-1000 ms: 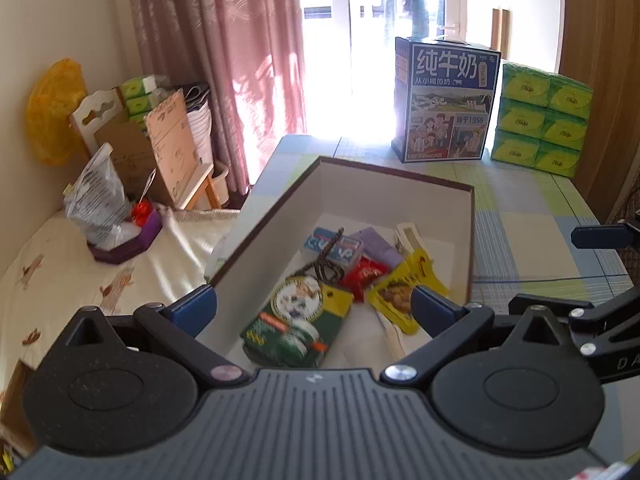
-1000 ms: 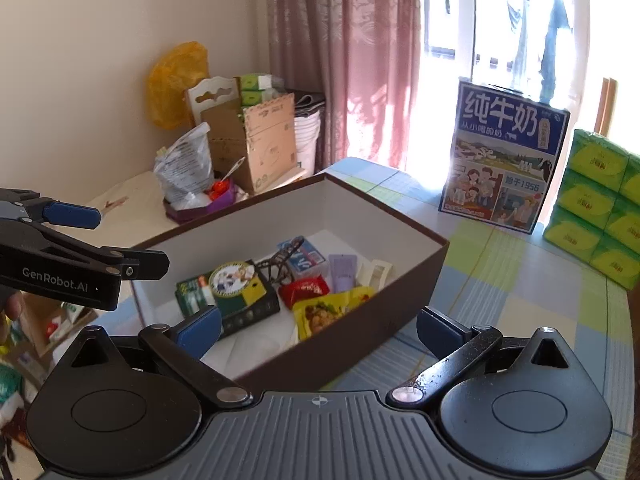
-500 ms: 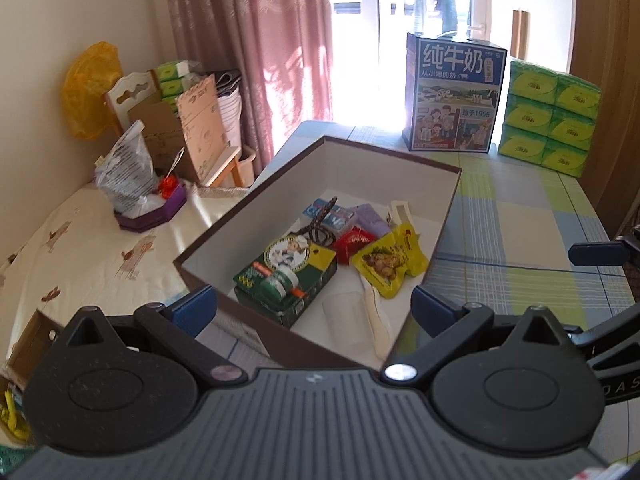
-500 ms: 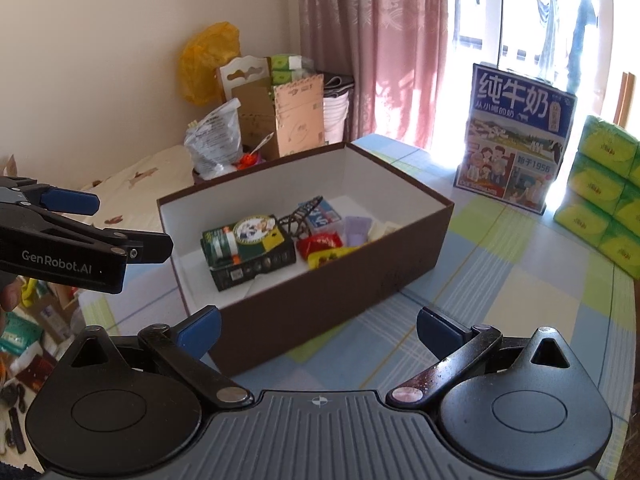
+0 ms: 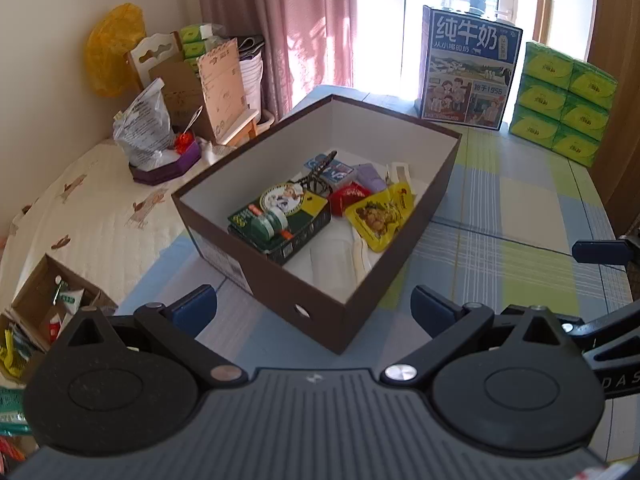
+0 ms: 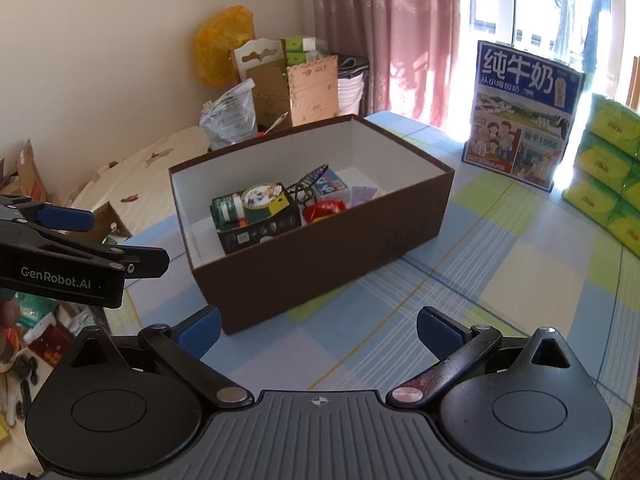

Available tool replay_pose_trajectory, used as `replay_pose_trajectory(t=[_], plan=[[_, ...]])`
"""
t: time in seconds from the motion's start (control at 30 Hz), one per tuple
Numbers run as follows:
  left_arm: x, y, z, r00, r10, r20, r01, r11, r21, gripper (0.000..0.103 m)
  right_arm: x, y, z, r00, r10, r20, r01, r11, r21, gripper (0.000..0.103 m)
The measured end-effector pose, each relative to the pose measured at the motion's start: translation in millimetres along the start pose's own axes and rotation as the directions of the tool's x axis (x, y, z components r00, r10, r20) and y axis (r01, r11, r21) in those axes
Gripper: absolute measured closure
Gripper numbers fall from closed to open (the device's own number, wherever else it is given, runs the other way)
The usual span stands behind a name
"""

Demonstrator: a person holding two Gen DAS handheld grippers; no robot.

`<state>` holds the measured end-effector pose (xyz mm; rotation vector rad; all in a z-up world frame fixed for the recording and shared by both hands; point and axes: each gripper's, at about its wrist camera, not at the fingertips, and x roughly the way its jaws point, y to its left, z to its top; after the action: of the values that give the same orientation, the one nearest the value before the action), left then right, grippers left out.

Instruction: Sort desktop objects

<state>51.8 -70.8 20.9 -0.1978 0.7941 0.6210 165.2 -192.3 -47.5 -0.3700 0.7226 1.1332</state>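
The brown box (image 5: 320, 312) sits on the checked worktop (image 5: 520, 216) and holds the sorted things: a green packet (image 5: 280, 216), a yellow snack bag (image 5: 380, 212), a red pouch (image 5: 346, 196) and a dark hair clip (image 5: 316, 168) (a few more lie half hidden). No loose item shows on the cloth near the box, so the sorting looks about finished. Both the left claw (image 5: 314, 308) and the right claw (image 6: 318, 328) hang short of the box, fingers spread apart, holding nothing.

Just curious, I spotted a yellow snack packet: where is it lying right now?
In the left wrist view, the yellow snack packet lies inside the brown box, toward its right wall, beside the red packet.
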Motion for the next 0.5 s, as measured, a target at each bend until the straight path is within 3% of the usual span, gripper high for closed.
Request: replay_pose_trajectory(t=[0.5], plan=[[-18.4,-19.5,-28.5,0.998,0.041,-0.043,-0.043,0.998,-0.044,0.001,-14.6,-2.2,-26.0,0.999,0.046,-0.027,-0.047,0.998,-0.035,0.002]])
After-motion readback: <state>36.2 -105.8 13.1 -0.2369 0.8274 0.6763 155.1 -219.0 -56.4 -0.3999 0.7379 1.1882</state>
